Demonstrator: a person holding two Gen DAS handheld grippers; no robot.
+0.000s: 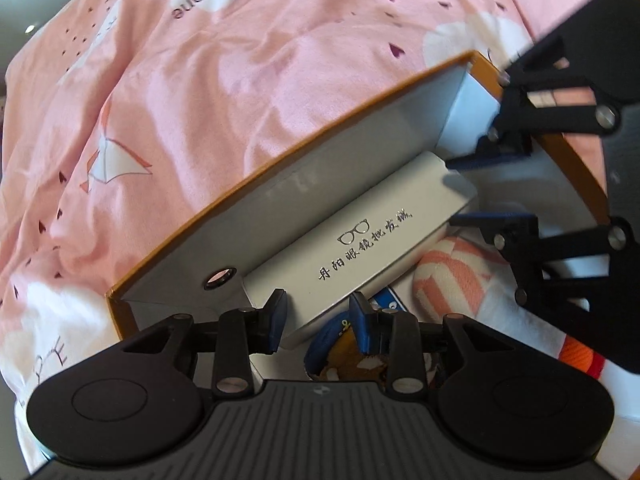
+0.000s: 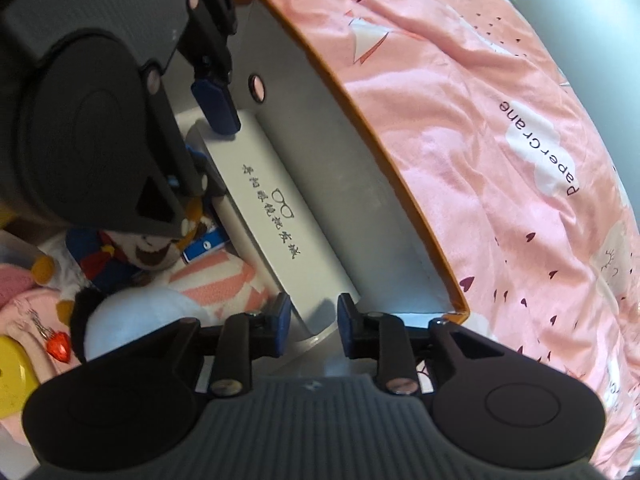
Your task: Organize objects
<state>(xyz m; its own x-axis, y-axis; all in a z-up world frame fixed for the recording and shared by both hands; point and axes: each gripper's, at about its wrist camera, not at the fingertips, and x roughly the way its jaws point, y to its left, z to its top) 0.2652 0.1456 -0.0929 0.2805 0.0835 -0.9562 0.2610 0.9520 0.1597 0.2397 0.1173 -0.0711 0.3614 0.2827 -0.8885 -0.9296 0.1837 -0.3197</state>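
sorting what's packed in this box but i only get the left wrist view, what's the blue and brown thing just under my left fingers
Observer: A plush doll in blue with a red scarf. The right wrist view shows its brown face, beside the white glasses case.
Operator: anything past the doll
Observer: A red heart-shaped charm lies beyond it, on a pink fabric item.
Operator: and further out
Observer: A yellow object sits at that view's left edge, too cropped to identify.
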